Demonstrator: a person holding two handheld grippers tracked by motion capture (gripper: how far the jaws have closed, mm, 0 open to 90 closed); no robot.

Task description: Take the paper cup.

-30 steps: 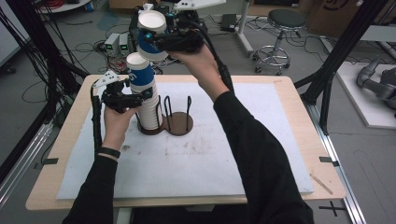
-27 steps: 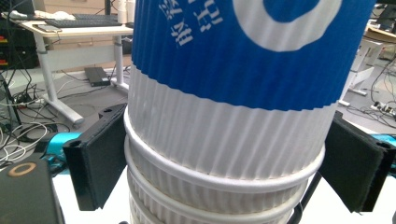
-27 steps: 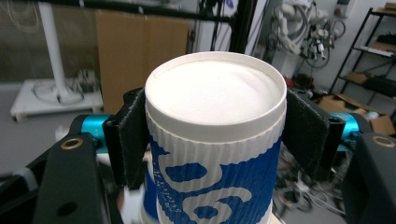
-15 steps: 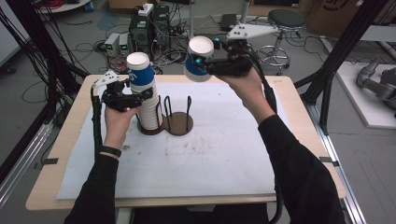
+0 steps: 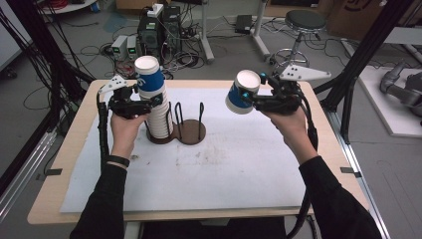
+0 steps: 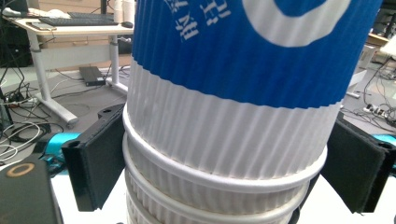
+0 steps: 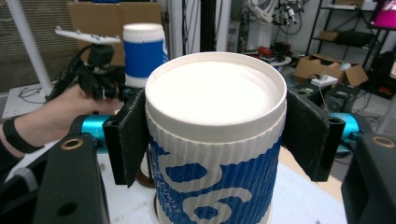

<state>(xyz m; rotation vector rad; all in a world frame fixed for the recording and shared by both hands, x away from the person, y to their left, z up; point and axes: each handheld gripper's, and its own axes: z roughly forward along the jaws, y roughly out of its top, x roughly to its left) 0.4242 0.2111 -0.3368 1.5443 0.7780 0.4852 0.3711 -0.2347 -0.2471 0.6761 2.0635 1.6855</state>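
Note:
A stack of upturned blue-and-white ribbed paper cups (image 5: 158, 117) stands on a brown holder base (image 5: 191, 135) that has black wire loops. My left gripper (image 5: 152, 102) has its pads against both sides of the stack, just under the top cup (image 6: 243, 70). A single cup (image 5: 241, 92) of the same kind hangs tilted in the air to the right of the holder, white bottom up. My right gripper (image 5: 256, 99) is shut on this cup (image 7: 215, 140), one pad on each side. The right gripper view looks across to the left gripper (image 7: 100, 74) and the stack top (image 7: 142, 53).
A white mat (image 5: 224, 174) covers the wooden table (image 5: 59, 164). Black frame posts stand at both sides. Beyond the far edge are computer cases and cables (image 5: 159, 25) on the floor and a stool (image 5: 303, 22).
The right gripper has carried its cup from above the stack rightward and down. The left gripper and the stack have stayed put.

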